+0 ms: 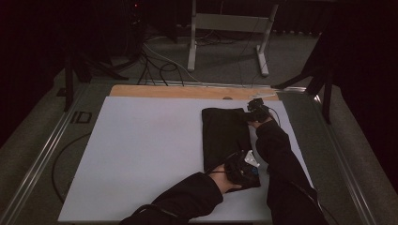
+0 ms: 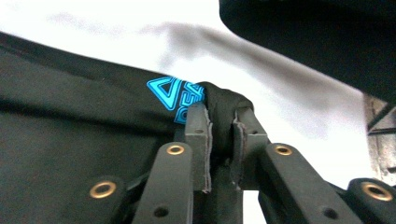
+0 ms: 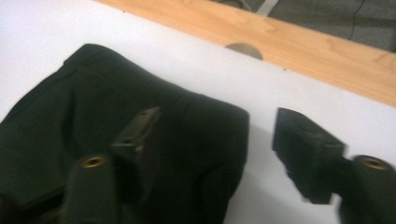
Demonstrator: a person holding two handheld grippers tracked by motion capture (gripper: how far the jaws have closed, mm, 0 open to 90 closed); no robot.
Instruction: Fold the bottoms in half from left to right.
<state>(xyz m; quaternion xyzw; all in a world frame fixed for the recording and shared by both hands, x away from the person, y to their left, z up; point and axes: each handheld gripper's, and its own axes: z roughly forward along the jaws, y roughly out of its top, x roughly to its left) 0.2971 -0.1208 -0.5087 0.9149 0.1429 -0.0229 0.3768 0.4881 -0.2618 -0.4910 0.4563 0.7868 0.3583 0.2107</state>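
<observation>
A black folded garment [image 1: 225, 136] lies on the right part of a white sheet [image 1: 141, 150]. My left gripper [image 1: 241, 168] is at the garment's near end. In the left gripper view the left gripper [image 2: 222, 112] is shut on a raised fold of the garment [image 2: 70, 140], beside a blue printed logo [image 2: 175, 95]. My right gripper [image 1: 257, 112] is at the garment's far right corner. In the right gripper view the right gripper [image 3: 217, 116] stands open: one jaw hangs over the garment [image 3: 93, 116], the other over the white sheet [image 3: 261, 88], and nothing is gripped.
A wooden table edge [image 1: 187, 91] runs along the far side of the sheet, with a small round notch [image 3: 243, 49]. Metal rails [image 1: 47, 145] flank the table. Cables [image 1: 159, 65] and a desk frame [image 1: 225, 28] stand on the floor beyond. A dark sleeve [image 2: 303, 37] lies close by.
</observation>
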